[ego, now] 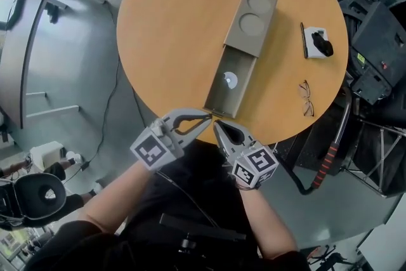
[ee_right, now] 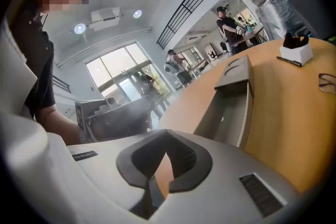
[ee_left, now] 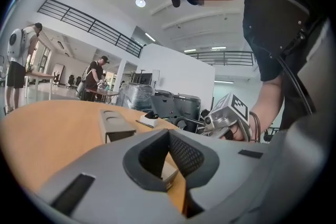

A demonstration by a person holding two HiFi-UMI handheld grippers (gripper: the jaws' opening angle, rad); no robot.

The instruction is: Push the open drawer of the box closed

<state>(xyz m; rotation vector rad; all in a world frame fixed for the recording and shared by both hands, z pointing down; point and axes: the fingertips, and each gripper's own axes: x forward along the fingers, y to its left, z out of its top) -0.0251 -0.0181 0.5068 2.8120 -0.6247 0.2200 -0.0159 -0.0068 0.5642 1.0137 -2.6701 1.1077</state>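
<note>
The round wooden table (ego: 171, 22) carried the work. On it the grey box (ego: 258, 14) lay flat, right of centre. Its long axis ran from the far right toward the near edge, slanting slightly to the left as it came nearer.

The drawer (ego: 230, 84) stood pulled well out of the box's near end, along that same axis. Its front panel lay close to the table's near rim. A small white round item (ego: 229, 79) sat on the drawer floor.

The left gripper (ego: 207, 117) and the right gripper (ego: 217, 125) were both at the near rim, just beside the drawer's front panel. Their tips converged at its left corner. Whether either tip touched the panel could not be determined from the head view.

In the left gripper view the jaws (ee_left: 169, 135) met at their tips with nothing between them. In the right gripper view the jaws (ee_right: 167, 137) likewise stood together and held nothing, with the open drawer (ee_right: 231, 113) lying ahead and to the right.

Judgement: the drawer was still open, so the push had yet to be made. It would have to travel away from the person, along the box's long axis toward the far right. Both grippers were about equally near, and neither pointed along that axis. An off-axis push would risk turning the whole box on the table.

Well apart to the right lay a white holder (ego: 316, 42) and a pair of spectacles (ego: 306, 98).
</note>
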